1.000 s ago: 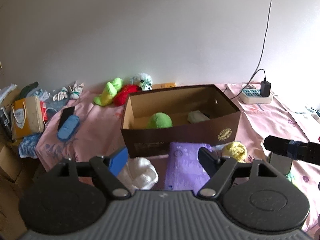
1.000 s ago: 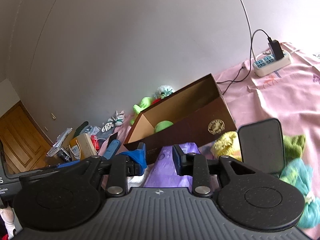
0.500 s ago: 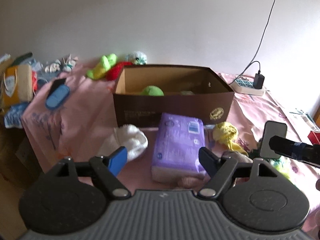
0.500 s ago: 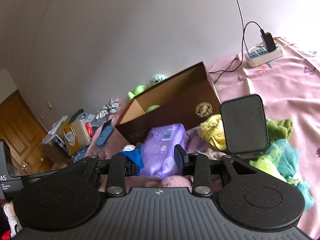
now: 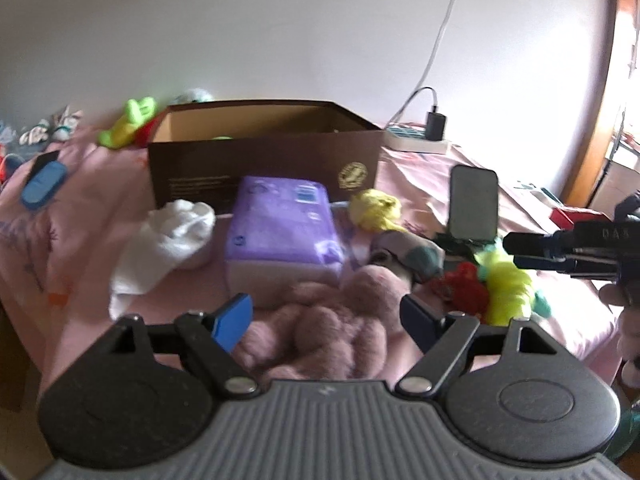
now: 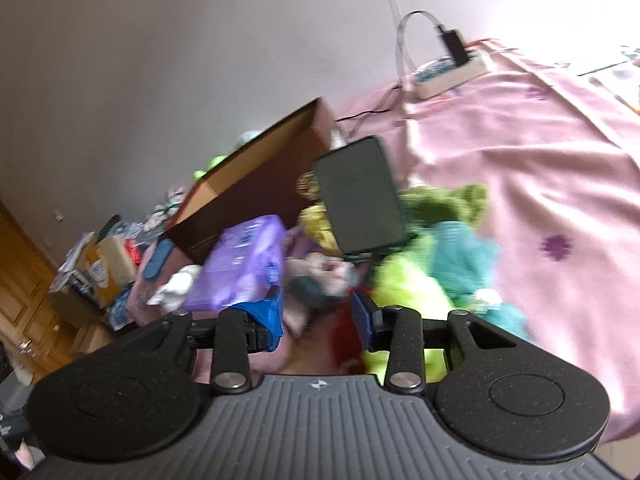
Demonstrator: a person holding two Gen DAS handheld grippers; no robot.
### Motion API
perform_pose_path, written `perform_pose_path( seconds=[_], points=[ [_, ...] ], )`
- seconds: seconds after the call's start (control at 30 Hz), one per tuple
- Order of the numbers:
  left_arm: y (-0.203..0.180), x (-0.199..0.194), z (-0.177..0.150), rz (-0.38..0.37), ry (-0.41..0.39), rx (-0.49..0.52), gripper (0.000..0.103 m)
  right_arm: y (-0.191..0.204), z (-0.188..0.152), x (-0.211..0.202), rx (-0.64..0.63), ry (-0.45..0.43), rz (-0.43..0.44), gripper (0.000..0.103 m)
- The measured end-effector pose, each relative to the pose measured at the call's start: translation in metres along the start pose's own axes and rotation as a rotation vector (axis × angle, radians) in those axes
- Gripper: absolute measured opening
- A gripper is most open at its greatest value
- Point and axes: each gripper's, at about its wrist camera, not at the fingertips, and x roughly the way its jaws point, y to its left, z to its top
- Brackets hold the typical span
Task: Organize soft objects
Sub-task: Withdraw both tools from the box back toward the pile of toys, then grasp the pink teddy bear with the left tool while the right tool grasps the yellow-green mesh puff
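pink fluffy toy (image 5: 320,332) lies near, in front of the purple pack (image 5: 280,224).
left gripper (image 5: 326,316) spread wide over it, apparently not touching; right gripper (image 6: 318,316) has just been opening, grasping nothing.

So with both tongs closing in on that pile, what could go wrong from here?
The left tongs are open around the fluffy pink toy, which lies against the purple pack; a grab might drag it. The right tongs, which have just been opening, might knock the upright phone nearby.
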Motion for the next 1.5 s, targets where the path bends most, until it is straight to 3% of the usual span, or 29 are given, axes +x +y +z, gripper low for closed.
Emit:
perform_pose_path(
  seconds=[0.2, 0.43, 0.63, 0.83, 0.93, 1.07, 1.2, 1.4, 1.5],
  points=[
    [-0.017, 0.009, -0.013, -0.012, 0.002, 0.099, 0.082, -0.021, -0.006, -0.013, 0.037, -0.013, -0.064, 0.026],
    [-0.034, 0.022, -0.023, 0.040, 0.019, 0.232, 0.082, -0.008, -0.012, -0.008, 0.027, -0.006, 0.069, 0.026],
    [-0.041, 0.039, -0.031, 0.074, 0.054, 0.296, 0.082, -0.002, -0.020, 0.005, 0.029, 0.041, 0.095, 0.026],
    [-0.040, 0.059, -0.043, 0.186, 0.096, 0.346, 0.083, -0.016, -0.019, -0.006, 0.053, 0.012, 0.047, 0.026],
    [-0.038, 0.056, -0.043, 0.190, 0.075, 0.347, 0.083, -0.023, -0.017, -0.012, 0.052, -0.026, 0.009, 0.026],
    [-0.045, 0.056, -0.044, 0.196, 0.047, 0.388, 0.083, -0.023, -0.019, -0.015, -0.025, -0.083, -0.114, 0.027],
    [-0.056, 0.063, -0.045, 0.225, 0.028, 0.453, 0.083, -0.022, -0.023, -0.003, -0.101, -0.060, -0.143, 0.028],
    [-0.049, 0.077, -0.041, 0.214, 0.046, 0.388, 0.083, -0.018, -0.033, 0.019, -0.179, -0.048, -0.176, 0.030],
    [-0.044, 0.077, -0.037, 0.207, 0.045, 0.338, 0.078, -0.018, -0.032, 0.022, -0.179, -0.048, -0.180, 0.031]
  ],
)
